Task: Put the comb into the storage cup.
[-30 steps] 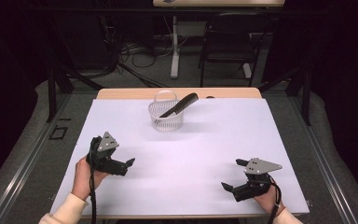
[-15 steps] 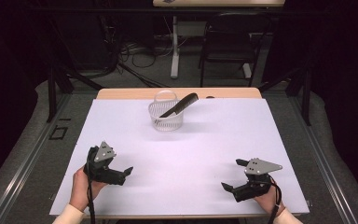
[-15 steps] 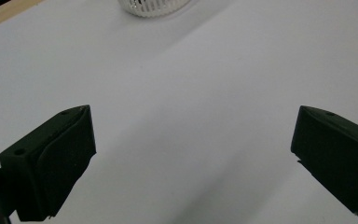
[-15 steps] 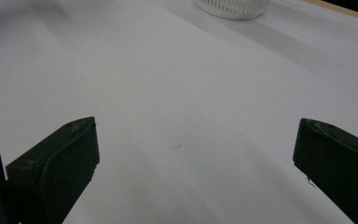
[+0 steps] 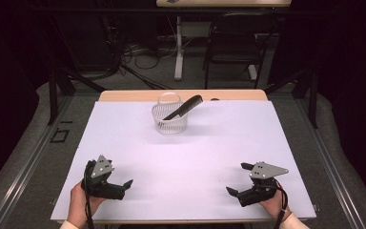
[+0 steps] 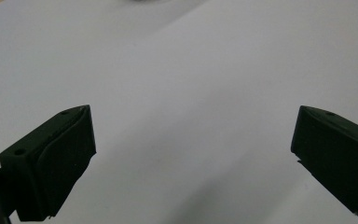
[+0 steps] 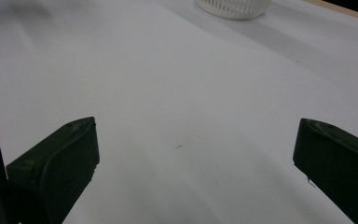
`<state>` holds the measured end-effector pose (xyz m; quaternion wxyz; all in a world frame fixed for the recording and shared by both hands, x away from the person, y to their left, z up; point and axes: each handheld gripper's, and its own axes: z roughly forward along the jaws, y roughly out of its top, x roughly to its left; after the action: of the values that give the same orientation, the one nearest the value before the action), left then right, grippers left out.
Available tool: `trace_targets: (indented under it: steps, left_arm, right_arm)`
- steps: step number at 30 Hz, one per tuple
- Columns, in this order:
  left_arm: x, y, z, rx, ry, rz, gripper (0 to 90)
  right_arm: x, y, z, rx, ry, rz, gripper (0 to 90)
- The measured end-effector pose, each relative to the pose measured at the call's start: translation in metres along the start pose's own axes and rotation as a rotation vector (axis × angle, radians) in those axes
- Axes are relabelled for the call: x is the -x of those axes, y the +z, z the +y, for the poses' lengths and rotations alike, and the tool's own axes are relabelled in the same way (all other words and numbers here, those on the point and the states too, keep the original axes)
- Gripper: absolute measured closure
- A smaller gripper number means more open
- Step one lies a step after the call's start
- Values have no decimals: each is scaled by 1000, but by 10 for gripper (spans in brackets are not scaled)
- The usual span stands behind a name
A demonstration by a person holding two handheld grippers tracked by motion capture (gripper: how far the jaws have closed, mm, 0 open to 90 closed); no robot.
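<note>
A small white mesh basket stands at the far middle of the white table, with a black comb leaning out of it to the right. Its base also shows at the top of the right gripper view. My left gripper rests low at the table's near left, held by a hand, jaws wide apart over bare white surface. My right gripper sits at the near right, likewise open with nothing between its jaws.
The table's wooden far edge shows behind the white cover. Beyond it stand a dark chair, a white table leg and cables on the floor. Black frame rails run along both sides of the table.
My left gripper has drawn back toward the near edge and slightly left, staying open. The right gripper, basket and comb have not moved.
</note>
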<state>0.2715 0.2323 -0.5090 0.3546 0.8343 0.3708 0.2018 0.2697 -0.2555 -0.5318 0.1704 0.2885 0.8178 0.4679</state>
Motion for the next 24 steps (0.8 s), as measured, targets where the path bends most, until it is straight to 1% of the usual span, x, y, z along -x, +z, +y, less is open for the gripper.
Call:
trace_targets:
  steps: [2, 4, 5, 6, 8, 10, 13, 14, 21, 24]
  left_arm:
    - [0, 0, -4, 7, -13, -5, 0]
    - [1, 0, -8, 13, -10, 0, 0]
    - [0, -1, -9, 7, -10, -1, 0]
    - [1, -1, -11, 17, -21, 2, 0]
    - [2, -2, -14, 19, -17, 6, 0]
    - [3, -2, -18, 27, -27, 7, 0]
    - [4, -1, -23, 26, -31, 2, 0]
    - [4, -1, -24, 28, -35, 3, 0]
    - [5, -2, -29, 28, -32, 5, 0]
    - [6, -2, -33, 50, -39, 4, 0]
  right_arm:
    - [0, 0, 0, -2, 4, 4, 0]
    - [0, 1, 0, -3, 1, 6, 0]
    - [0, 0, 0, -5, 1, 3, 0]
    - [0, 1, 0, -4, 2, 3, 0]
    - [0, 1, 0, -2, 3, 4, 0]
    - [0, 1, 0, -5, 3, 5, 0]
    - [0, 1, 0, -9, 2, 7, 0]
    - [0, 1, 0, -6, 3, 7, 0]
    - [1, 1, 0, -4, 4, 6, 0]
    - [1, 1, 0, -7, 2, 8, 0]
